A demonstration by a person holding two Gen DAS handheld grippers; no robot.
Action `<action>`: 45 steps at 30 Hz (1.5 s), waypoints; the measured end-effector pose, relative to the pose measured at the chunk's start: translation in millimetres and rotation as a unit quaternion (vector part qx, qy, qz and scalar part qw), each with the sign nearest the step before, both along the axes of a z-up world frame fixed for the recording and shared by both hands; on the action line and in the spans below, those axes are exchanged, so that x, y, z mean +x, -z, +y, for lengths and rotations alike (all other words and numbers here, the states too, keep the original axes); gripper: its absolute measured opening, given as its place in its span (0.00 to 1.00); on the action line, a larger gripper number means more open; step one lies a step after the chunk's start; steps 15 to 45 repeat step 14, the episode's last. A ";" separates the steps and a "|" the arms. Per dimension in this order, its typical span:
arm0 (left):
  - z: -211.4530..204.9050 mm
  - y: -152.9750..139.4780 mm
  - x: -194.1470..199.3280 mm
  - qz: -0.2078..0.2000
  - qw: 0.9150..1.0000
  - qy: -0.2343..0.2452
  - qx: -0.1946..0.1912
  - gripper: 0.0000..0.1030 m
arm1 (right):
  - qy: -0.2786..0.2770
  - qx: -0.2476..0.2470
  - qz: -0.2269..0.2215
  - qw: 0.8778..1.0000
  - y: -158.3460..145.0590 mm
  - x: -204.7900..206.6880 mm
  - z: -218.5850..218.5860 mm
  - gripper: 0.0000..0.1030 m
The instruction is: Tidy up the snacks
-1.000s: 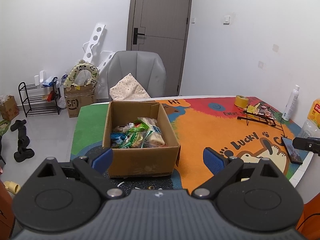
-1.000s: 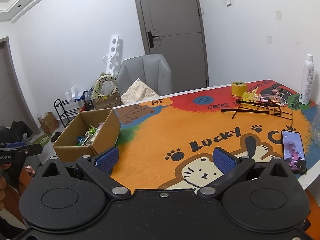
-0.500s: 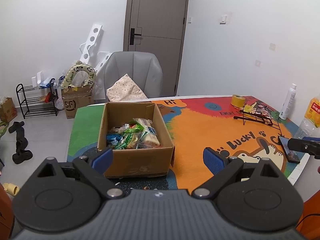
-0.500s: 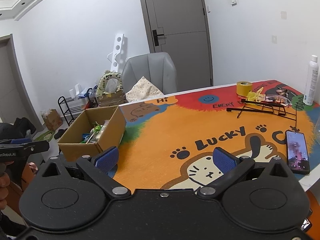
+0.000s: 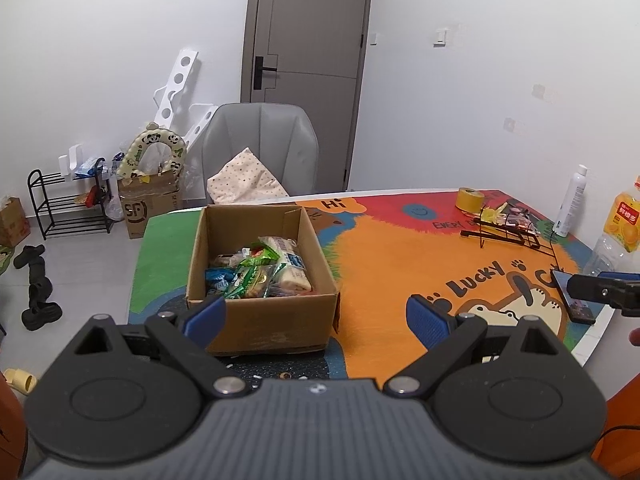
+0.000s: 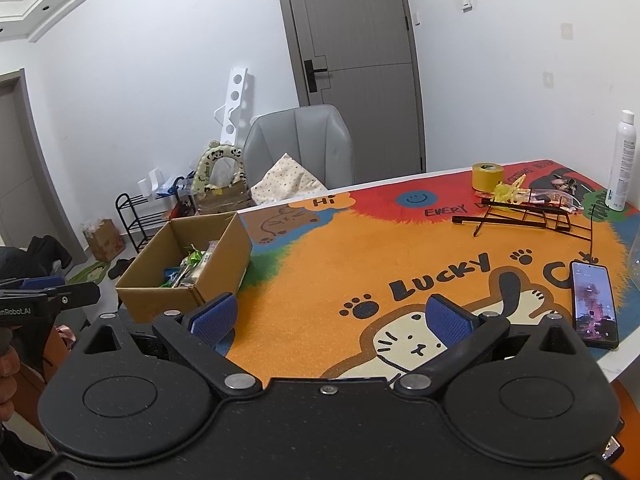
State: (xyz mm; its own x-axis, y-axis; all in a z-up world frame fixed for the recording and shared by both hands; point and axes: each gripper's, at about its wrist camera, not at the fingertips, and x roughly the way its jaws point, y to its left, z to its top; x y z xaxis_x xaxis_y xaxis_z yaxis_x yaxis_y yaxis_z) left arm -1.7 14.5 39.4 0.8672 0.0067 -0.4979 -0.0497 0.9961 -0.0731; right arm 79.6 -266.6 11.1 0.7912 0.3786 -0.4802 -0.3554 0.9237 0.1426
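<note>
Both grippers spread wide, holding nothing: left gripper (image 5: 316, 314) faces cardboard box (image 5: 262, 280) at 12 o'clock; right gripper (image 6: 332, 318) has it at 10 o'clock. Snack packets (image 5: 260, 270) heaped inside box. Judgement: bring left in from above, pinch one top packet w/o dragging neighbours; box may slide on mat (image 6: 360, 248). Readable: "LUCKY", "Hi", "EVERY" on mat; "SF" on floor carton (image 5: 146, 210).

Both views drifted back slightly: cardboard box (image 5: 262, 280) sits farther off, phone (image 6: 594, 304) shifted rightward in right view.
</note>
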 end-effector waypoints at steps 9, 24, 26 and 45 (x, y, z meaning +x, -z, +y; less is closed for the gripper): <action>-1.1 1.5 -1.6 -0.007 1.000 -0.002 -0.002 0.93 | 0.002 -0.001 0.004 1.000 2.5 1.8 0.0 1.00; 0.2 0.1 -4.2 -0.010 1.000 -0.005 -0.002 0.93 | -0.001 -0.003 0.002 1.000 2.6 0.4 1.5 1.00; 0.2 0.1 -4.2 -0.010 1.000 -0.005 -0.002 0.93 | -0.001 -0.003 0.002 1.000 2.6 0.4 1.5 1.00; 0.2 0.1 -4.2 -0.010 1.000 -0.005 -0.002 0.93 | -0.001 -0.003 0.002 1.000 2.6 0.4 1.5 1.00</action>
